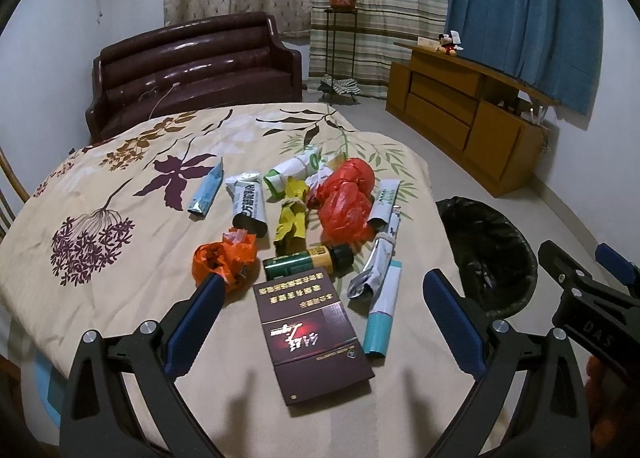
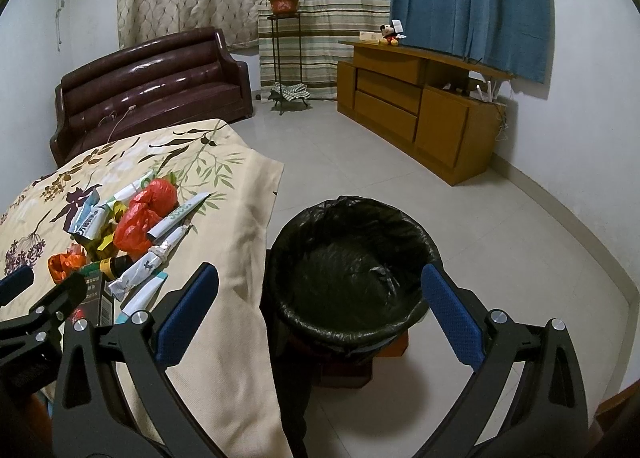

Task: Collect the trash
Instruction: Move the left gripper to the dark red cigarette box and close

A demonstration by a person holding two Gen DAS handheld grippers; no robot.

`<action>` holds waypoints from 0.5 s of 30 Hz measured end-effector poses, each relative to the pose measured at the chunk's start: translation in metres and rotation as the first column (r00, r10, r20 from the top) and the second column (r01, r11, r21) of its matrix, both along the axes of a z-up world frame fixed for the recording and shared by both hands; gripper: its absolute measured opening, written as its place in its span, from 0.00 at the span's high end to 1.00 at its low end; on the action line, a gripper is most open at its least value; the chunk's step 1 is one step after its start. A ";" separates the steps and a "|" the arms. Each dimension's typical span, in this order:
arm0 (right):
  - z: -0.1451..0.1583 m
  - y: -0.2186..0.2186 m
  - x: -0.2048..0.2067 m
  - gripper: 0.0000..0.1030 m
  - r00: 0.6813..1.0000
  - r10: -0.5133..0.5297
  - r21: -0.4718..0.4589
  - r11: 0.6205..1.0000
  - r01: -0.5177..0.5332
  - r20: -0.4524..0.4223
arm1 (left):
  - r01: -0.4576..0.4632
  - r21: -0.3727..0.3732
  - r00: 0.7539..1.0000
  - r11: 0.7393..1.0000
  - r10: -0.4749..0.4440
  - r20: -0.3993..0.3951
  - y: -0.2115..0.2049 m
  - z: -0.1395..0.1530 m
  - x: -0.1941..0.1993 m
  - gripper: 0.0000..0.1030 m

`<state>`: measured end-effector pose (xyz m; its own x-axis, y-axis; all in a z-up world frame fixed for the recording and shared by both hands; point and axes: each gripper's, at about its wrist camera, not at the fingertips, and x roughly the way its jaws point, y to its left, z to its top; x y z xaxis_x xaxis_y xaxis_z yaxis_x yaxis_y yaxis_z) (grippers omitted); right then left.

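Trash lies on a table covered with a floral cloth: a dark red carton, a green and yellow bottle, an orange bag, a red bag, a yellow wrapper, several tubes and packets. My left gripper is open above the carton, holding nothing. My right gripper is open and empty above the black-lined trash bin, which stands beside the table and also shows in the left wrist view. The same pile shows in the right wrist view, with the red bag.
A dark leather sofa stands behind the table. A wooden cabinet runs along the right wall, with a plant stand by the curtains. Tiled floor lies around the bin.
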<state>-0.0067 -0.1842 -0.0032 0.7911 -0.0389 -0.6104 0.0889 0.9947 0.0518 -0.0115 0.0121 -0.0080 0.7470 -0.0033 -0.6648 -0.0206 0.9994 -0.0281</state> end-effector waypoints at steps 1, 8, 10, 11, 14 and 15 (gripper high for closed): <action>0.000 -0.001 0.000 0.04 1.000 0.001 0.001 1.000 -0.001 -0.001 | -0.002 -0.002 1.000 1.000 0.002 -0.005 0.001 0.001 0.001 0.07; -0.005 0.004 -0.001 0.04 1.000 0.012 0.011 1.000 -0.011 -0.008 | -0.014 0.003 0.999 1.000 0.014 -0.034 0.011 -0.002 -0.002 0.07; -0.005 0.008 0.000 0.04 1.000 0.016 0.011 1.000 -0.016 -0.012 | -0.014 0.006 0.999 1.000 0.014 -0.042 0.014 -0.003 -0.003 0.07; -0.006 0.008 -0.001 0.04 1.000 0.018 0.012 1.000 -0.018 -0.013 | -0.014 0.008 0.999 1.000 0.014 -0.046 0.014 -0.004 -0.003 0.07; -0.008 0.008 -0.001 0.04 1.000 0.022 0.016 1.000 -0.022 -0.020 | -0.017 0.012 0.998 1.000 0.018 -0.056 0.016 -0.006 -0.003 0.07; -0.009 0.008 -0.001 0.04 0.999 0.023 0.018 1.000 -0.023 -0.022 | -0.016 0.011 0.998 1.000 0.017 -0.064 0.016 -0.008 -0.003 0.07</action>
